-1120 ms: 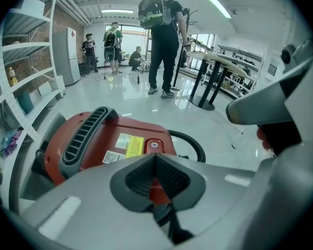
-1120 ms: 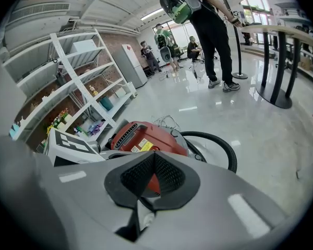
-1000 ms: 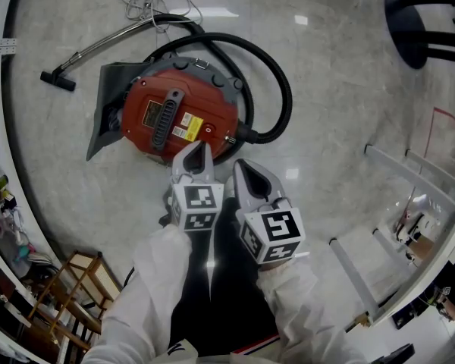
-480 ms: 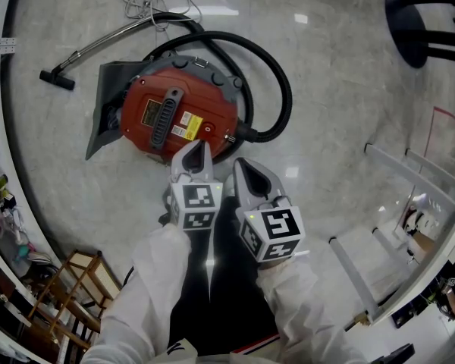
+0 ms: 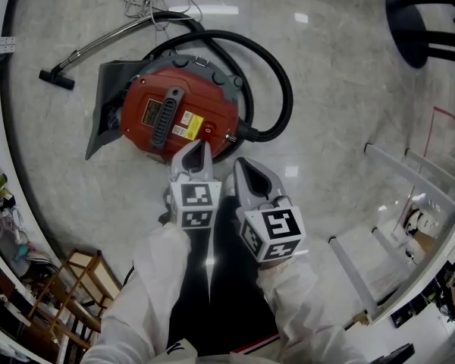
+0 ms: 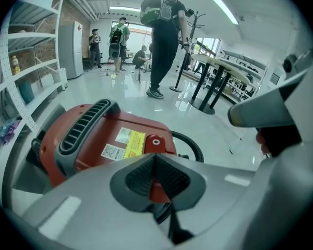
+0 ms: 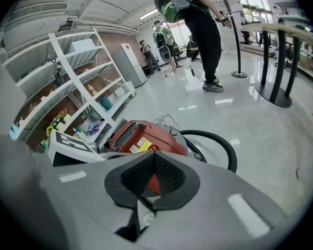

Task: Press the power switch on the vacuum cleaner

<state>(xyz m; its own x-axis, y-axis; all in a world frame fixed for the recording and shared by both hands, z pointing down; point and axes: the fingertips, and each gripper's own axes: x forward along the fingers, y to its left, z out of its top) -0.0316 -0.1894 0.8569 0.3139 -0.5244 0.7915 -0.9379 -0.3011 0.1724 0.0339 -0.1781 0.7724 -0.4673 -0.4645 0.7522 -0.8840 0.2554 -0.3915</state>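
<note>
Seemingly closed, left tongs hover near domed red vacuum cleaner.

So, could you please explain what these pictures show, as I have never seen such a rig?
A person holds a two-jaw tool in each hand. The head view comes from a camera on the person's head, looking down: left gripper, right gripper. The other two pictures come from cameras riding on each gripper, looking along its jaws. On the floor lies a red vacuum cleaner with a black hose. Both grippers are shut and hold nothing; the left one points toward the round power switch.
</note>
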